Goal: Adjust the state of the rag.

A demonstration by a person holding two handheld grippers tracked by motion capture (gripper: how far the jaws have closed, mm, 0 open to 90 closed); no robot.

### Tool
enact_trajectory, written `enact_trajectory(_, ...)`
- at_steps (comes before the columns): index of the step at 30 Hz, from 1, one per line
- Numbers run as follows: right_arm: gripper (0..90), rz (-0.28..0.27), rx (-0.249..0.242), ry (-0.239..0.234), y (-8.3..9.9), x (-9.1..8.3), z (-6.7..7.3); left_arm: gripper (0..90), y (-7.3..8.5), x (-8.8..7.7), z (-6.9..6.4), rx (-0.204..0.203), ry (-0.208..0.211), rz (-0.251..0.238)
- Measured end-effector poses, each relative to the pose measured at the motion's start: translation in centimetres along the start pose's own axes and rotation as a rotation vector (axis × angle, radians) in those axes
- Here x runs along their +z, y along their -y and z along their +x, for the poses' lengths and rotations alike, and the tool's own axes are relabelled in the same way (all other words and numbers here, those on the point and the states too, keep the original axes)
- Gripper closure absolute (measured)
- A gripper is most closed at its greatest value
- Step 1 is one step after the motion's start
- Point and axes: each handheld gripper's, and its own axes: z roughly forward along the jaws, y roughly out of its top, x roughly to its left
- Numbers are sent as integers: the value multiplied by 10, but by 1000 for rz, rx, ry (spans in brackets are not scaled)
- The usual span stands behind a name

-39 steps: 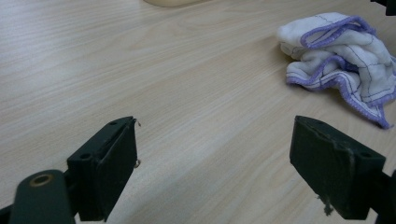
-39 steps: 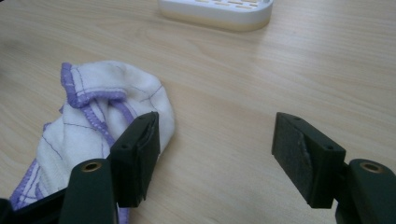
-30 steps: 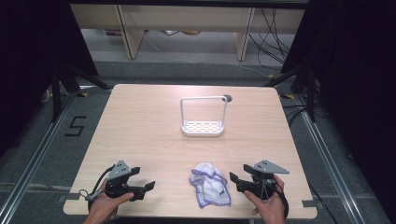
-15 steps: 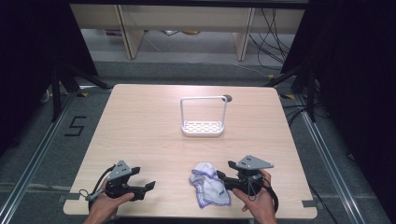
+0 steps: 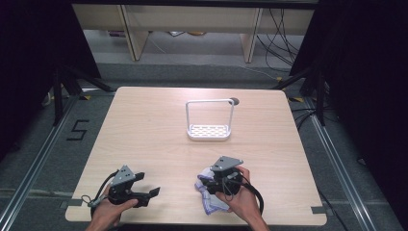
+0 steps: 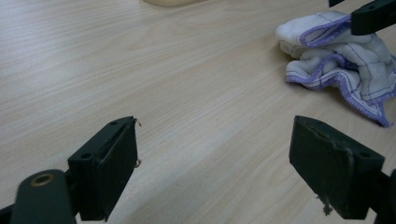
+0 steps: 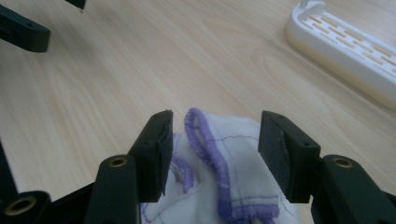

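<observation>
Straddling the crumpled purple-edged cloth (image 7: 219,177) near the surface's (image 5: 144,134) front edge, the right tongs (image 7: 212,154) stood open around a raised fold; left tongs (image 6: 215,172) gaped well aside.

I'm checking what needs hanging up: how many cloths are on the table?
1. A crumpled white cloth with purple edging lies near the table's front edge, between the right gripper's open jaws.
</observation>
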Motion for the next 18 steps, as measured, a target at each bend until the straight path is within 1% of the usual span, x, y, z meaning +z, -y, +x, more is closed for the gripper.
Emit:
enact_trajectory(1,465,21,10,-5,-1,3,0,149,0,0,0,1,2,2)
enact_trajectory(2,477,36,-9,-7,-2,6,-1,149,0,2,-1,-3,7,-11)
enact_trajectory(3,507,53,-9,-6,-3,10,-1,149,0,2,-1,-4,2,-14)
enact_trajectory(4,554,62,-24,-1,-3,15,-2,149,0,3,-1,1,5,-9)
enact_trajectory(5,626,80,-23,0,-3,18,-2,149,0,2,0,2,9,-2)
enact_trajectory(6,700,64,-45,10,-2,20,-3,149,0,2,0,2,9,-2)
enact_trajectory(7,759,59,-50,30,-2,18,-3,150,0,2,-1,2,13,-3)
enact_trajectory(8,808,44,-63,28,-3,15,-4,151,0,2,-1,4,8,1)
enact_trajectory(9,842,45,-59,17,-4,9,-6,151,0,2,-1,8,12,10)
enact_trajectory(10,859,17,-61,19,-4,5,-9,151,0,3,-1,-1,18,11)
enact_trajectory(11,865,3,-67,17,-5,0,-13,151,0,3,-1,2,19,15)
enact_trajectory(12,867,-17,-63,30,-4,-6,-16,151,0,3,-2,1,11,19)
enact_trajectory(13,869,-26,-41,27,-3,-12,-21,152,0,3,-2,1,11,19)
enact_trajectory(14,869,-42,-33,30,-1,-17,-25,152,0,3,-2,1,15,17)
enact_trajectory(15,869,-47,-9,41,2,-24,-30,153,0,3,-2,1,15,17)
enact_trajectory(16,869,-47,-9,41,2,-24,-30,153,0,3,-2,-1,17,14)
enact_trajectory(17,869,-68,16,49,11,-32,-42,154,0,3,-2,-4,23,10)
enact_trajectory(18,869,-68,16,49,11,-32,-42,154,0,3,-2,-4,23,10)
